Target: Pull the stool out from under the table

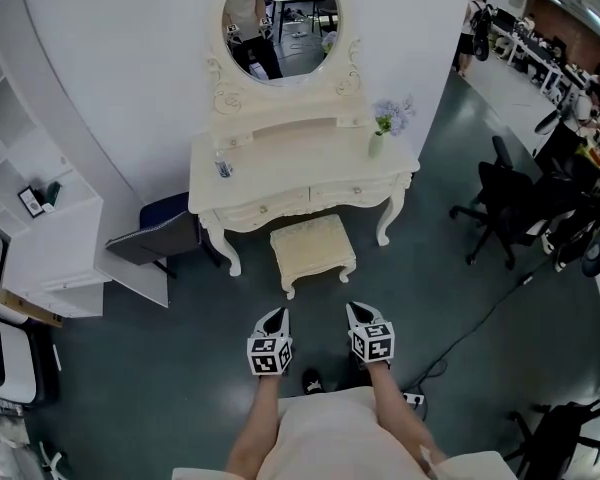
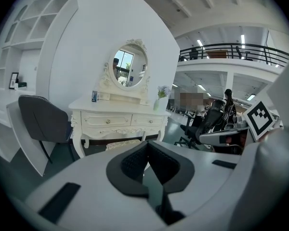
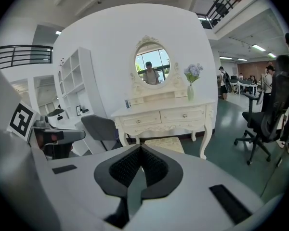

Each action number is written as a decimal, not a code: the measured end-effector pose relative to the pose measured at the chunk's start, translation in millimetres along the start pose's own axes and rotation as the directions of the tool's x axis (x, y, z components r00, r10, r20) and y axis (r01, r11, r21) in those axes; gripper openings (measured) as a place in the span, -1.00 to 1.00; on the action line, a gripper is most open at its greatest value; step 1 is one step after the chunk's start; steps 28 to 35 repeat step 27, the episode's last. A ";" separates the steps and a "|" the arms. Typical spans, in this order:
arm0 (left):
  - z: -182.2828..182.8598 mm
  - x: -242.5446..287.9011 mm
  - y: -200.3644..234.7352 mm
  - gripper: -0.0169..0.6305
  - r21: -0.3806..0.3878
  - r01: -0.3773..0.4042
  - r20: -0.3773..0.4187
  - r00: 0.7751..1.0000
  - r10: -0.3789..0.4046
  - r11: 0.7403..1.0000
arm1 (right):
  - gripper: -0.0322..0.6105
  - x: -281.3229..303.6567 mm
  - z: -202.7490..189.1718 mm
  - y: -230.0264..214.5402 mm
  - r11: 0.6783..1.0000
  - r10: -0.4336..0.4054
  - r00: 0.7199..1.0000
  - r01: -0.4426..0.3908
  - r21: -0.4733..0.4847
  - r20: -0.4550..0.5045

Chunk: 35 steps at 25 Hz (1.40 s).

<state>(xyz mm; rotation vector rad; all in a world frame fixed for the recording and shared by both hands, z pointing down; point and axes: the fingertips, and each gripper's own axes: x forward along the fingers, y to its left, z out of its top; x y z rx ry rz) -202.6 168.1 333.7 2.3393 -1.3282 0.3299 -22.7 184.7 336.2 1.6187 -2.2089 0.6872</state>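
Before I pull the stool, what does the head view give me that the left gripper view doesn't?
Head view only: the stool seen from above, and the floor between it and the left tool and right tool. Left gripper view only: the balcony railing, and the left tool's jaws shut on nothing. Both: table, mirror, vase, dark chair.

Stool (image 1: 313, 252) sits partly under the surface (image 1: 280, 158), with a mirror (image 1: 280, 23) behind, a chair (image 1: 155, 236) just left, and a vase (image 1: 376, 144) on its right end.
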 end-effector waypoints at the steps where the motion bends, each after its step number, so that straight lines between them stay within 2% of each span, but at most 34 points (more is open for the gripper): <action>1: 0.4 -0.1 0.4 -0.90 0.000 -0.001 0.002 1.000 0.001 1.000 | -0.77 0.2 0.9 0.4 1.000 0.001 1.000 -0.001 -0.002 0.003; 7: 3.8 0.7 -1.9 -0.90 0.005 0.015 0.017 1.000 -0.015 1.000 | -0.77 1.8 5.3 4.5 1.000 0.021 0.999 -0.021 -0.010 0.025; 13: 1.5 0.2 -1.8 -0.90 0.010 0.021 0.013 1.000 -0.021 1.000 | -0.77 2.0 0.9 3.6 1.000 0.008 1.000 -0.008 -0.017 0.007; 20: 0.5 2.7 1.9 -0.90 0.020 0.004 0.009 1.000 -0.004 1.000 | -0.77 3.0 1.7 -1.2 0.999 -0.011 1.000 0.011 -0.037 -0.001; 35: 2.0 1.5 9.2 -0.90 0.008 -0.018 0.014 1.000 0.018 1.000 | -0.77 3.7 0.5 0.3 1.000 -0.001 1.000 0.001 -0.016 0.001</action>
